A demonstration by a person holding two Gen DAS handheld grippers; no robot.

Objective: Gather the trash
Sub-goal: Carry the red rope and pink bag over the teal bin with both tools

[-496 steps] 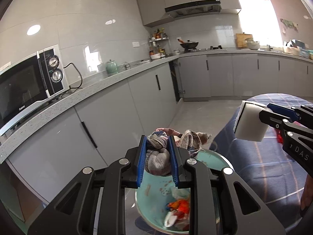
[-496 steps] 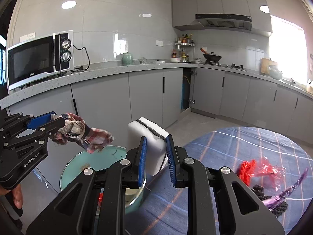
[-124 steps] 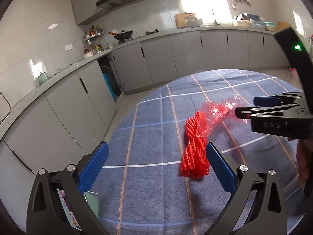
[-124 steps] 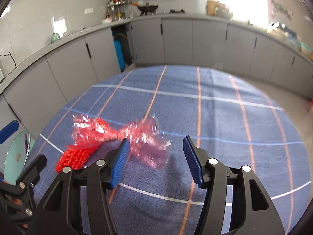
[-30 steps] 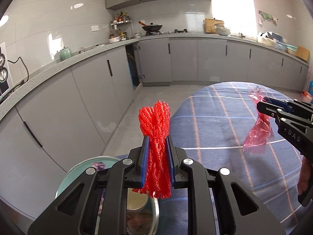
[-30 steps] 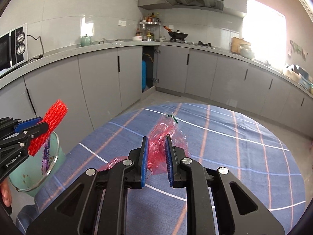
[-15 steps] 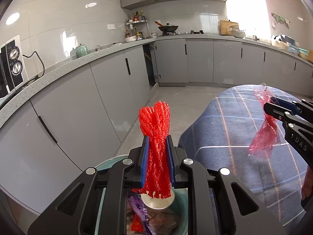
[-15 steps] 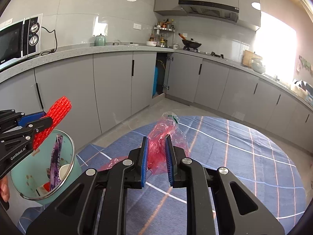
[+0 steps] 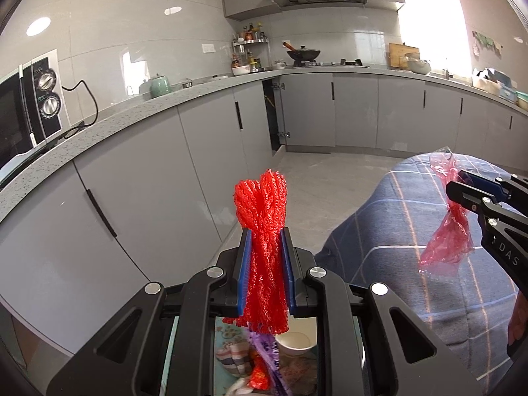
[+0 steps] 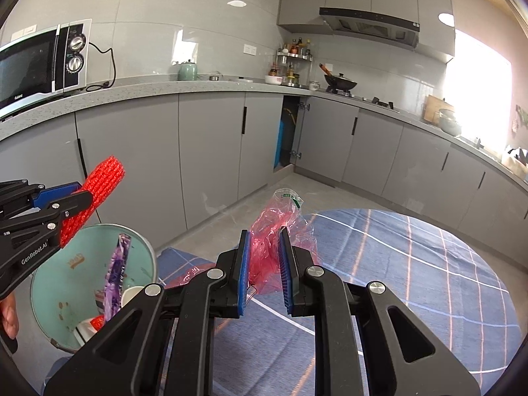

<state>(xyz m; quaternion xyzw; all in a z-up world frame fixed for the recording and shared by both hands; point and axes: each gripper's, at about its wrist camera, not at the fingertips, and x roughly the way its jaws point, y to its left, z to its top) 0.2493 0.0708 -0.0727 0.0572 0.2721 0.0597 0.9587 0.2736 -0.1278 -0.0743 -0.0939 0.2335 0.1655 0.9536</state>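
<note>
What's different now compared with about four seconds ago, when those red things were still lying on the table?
Both were picked up. The left gripper, open then, is now shut on the red mesh bundle and has carried it off the table to above the green bin. The right gripper closed on the red plastic bag, lifted it and follows. The tablecloth lies unchanged.

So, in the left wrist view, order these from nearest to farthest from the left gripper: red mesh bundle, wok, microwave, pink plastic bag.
1. Red mesh bundle, clamped in the left gripper.
2. Pink plastic bag, right, in the right gripper.
3. Microwave, left counter.
4. Wok, far stove.
</note>
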